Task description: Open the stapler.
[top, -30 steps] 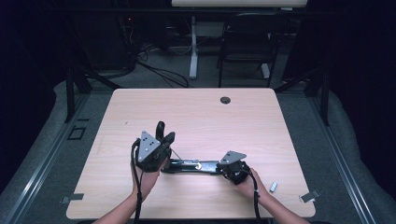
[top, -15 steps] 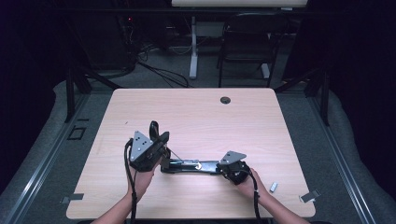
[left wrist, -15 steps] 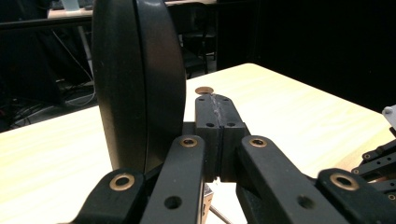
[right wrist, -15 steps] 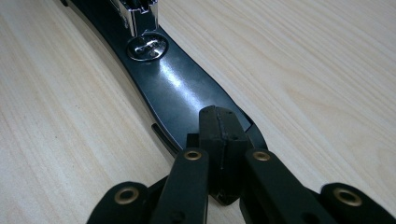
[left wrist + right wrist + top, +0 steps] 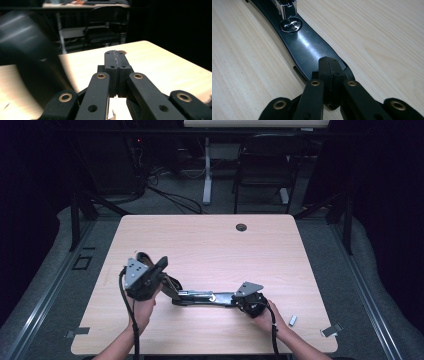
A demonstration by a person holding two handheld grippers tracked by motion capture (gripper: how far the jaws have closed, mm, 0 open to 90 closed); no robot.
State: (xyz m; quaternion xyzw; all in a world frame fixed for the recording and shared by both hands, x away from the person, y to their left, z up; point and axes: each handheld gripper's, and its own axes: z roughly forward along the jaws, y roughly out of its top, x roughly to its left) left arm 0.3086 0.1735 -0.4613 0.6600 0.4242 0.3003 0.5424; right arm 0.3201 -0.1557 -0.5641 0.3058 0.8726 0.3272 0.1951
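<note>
So the stapler [image 5: 200, 297] is lying flat near my edge of the table [image 5: 210, 245], opened right out. Its black base [image 5: 304, 50] runs toward my right hand, and the top arm swings up and off to the left.

My guess is the opening-up part is pretty much done. What's left, probably loading staples or folding it back down, hasn't started as far as I can see.

My right tongs [image 5: 329, 66] are squeezed fully closed with nothing between them, tips pressing flat on the end of the base, pinning it down. That hand sits low by the table edge.

My left tongs [image 5: 116, 58] are closed too and empty, pointing out over the far side. That hand is raised by the lifted arm, which is just a dark blur [image 5: 30, 50] next to them.
</note>
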